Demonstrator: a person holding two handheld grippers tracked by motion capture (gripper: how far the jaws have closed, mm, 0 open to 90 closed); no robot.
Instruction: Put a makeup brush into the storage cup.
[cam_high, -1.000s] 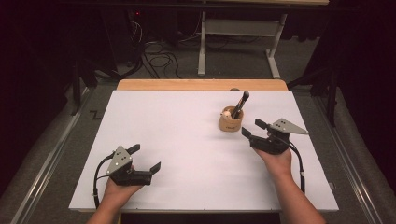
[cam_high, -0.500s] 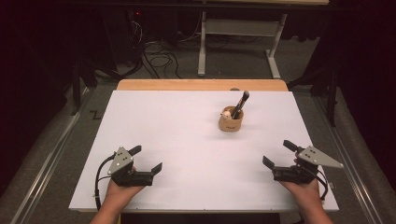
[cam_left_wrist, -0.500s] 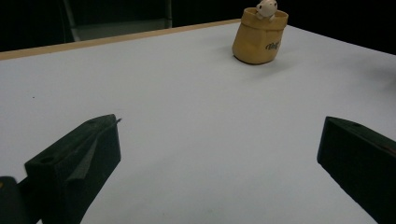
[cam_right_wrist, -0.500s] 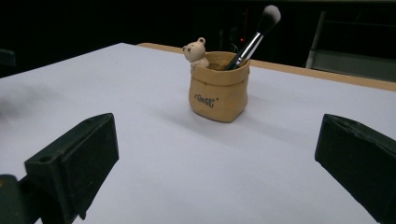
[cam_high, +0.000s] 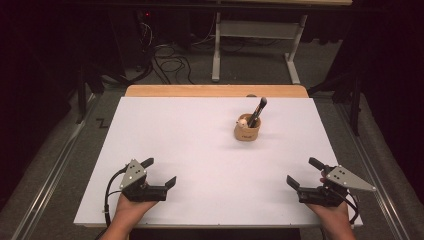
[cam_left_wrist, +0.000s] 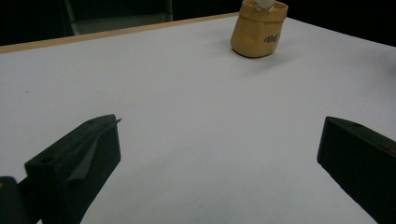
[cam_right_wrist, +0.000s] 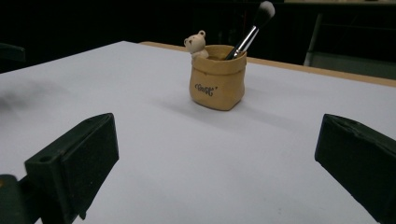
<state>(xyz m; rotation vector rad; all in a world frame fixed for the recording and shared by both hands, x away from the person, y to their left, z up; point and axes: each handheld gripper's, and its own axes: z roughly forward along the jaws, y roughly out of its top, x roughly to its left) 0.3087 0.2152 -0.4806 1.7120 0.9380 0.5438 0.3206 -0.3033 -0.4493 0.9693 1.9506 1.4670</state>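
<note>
The brush (cam_high: 259, 111) stands leaning in the tan holder (cam_high: 247, 131) on the white bench (cam_high: 200, 150), so the work looks done, though how deep its handle sits is hard to tell; the best thing now is to keep both hands low and well away from the holder. The left gripper (cam_high: 161, 172) and right gripper (cam_high: 301, 172), near-left and near-right of the holder, gape wide, empty and touching nothing.

Matt tan pot (cam_right_wrist: 217, 84) on a smooth white tabletop (cam_right_wrist: 280, 154).
</note>
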